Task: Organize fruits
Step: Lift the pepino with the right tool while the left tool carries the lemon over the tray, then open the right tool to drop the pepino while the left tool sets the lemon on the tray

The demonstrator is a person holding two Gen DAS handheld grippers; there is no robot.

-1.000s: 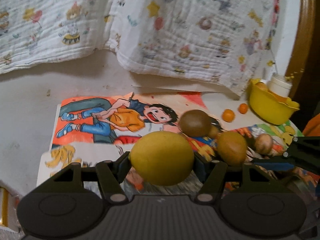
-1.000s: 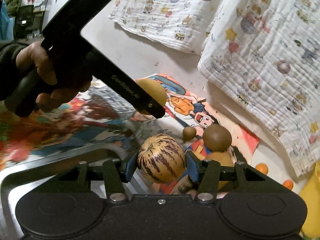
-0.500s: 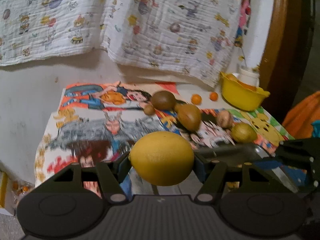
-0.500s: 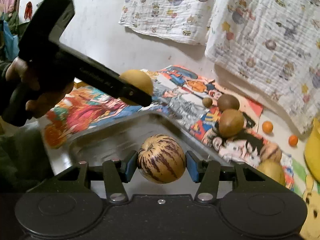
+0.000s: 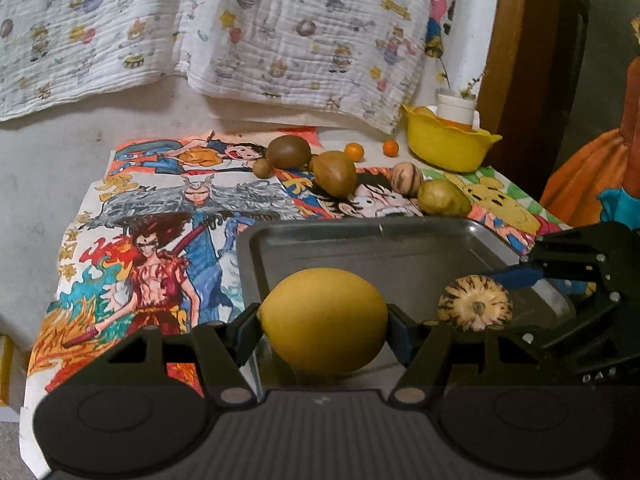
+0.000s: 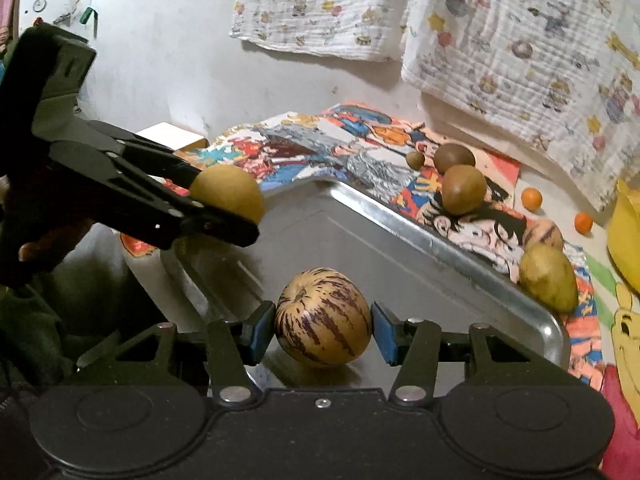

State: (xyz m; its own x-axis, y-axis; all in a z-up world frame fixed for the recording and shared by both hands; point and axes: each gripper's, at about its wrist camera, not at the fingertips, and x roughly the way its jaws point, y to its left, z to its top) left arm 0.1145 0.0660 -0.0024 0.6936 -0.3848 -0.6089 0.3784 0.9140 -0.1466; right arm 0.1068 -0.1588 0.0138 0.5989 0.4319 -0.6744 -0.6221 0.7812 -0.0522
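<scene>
Both fruits low over the metal tray [image 5: 400,248]. Yellow lemon [image 5: 324,320] clenched crosswise in the left tongs [image 5: 322,326], long axis running pad to pad, apparently touching or just above the tray floor near the near-left corner. Striped pepino melon [image 6: 322,316] gripped in the right tongs [image 6: 323,330], stem end up and toward the camera, blue pads on its flanks, resting on or just off the tray floor near the middle of the near side. From the left wrist view, melon just right of the lemon, apart but near.

Likely next: opening both tongs and backing out. Tray rim rising close behind the left tongs; broad bare floor ahead, toward the far rim. Both fruits rounded, so some roll on the smooth metal probable once released.

Beyond the far rim, on the cartoon-printed cloth [image 5: 152,240] over the counter: brown fruits [image 5: 334,172], another striped melon [image 5: 407,178], a greenish fruit [image 5: 442,198], two small oranges [image 5: 354,151], a yellow bowl [image 5: 448,148].
</scene>
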